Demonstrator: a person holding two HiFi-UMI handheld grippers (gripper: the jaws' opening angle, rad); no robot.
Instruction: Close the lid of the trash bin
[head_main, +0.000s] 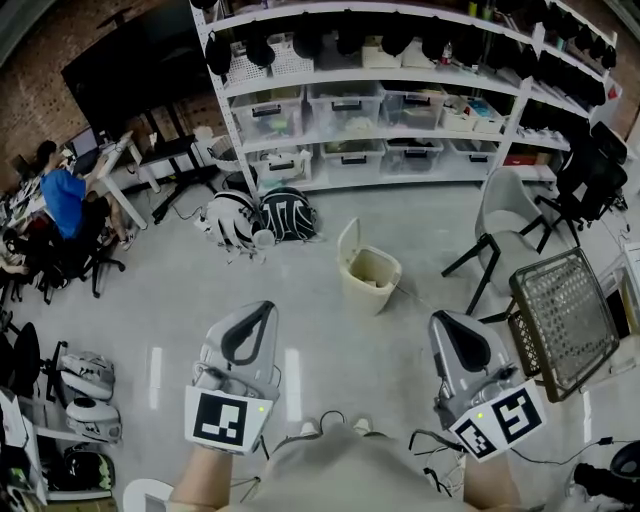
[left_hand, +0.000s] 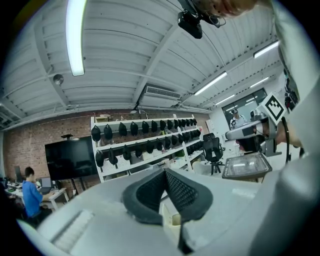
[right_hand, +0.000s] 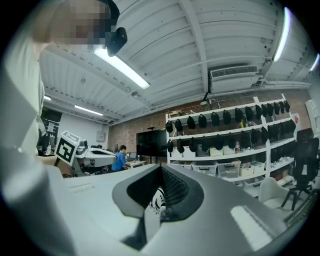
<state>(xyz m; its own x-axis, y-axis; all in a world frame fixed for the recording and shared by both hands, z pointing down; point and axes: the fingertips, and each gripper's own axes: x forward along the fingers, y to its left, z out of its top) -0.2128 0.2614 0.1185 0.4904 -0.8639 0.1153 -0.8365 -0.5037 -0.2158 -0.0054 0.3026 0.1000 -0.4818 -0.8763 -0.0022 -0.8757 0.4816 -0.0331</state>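
A cream trash bin (head_main: 372, 280) stands on the grey floor ahead of me, its lid (head_main: 349, 243) tipped up at the left of the bin's rim. My left gripper (head_main: 266, 307) is held low at the left, well short of the bin, its jaws shut on nothing. My right gripper (head_main: 441, 319) hangs at the right, also shut and empty, to the right of the bin and nearer to me. In the left gripper view, the left gripper (left_hand: 164, 173) points up and a cream patch of the bin (left_hand: 170, 217) shows below its jaw tips. The right gripper (right_hand: 160, 168) points toward the shelves.
A grey chair (head_main: 508, 212) and a mesh-backed chair (head_main: 563, 310) stand right of the bin. Two black-and-white bags (head_main: 237, 218) lie left of it, before long shelves (head_main: 400, 130) of boxes. A person in blue (head_main: 62, 196) sits at a desk far left. Helmets (head_main: 85, 372) lie on the floor.
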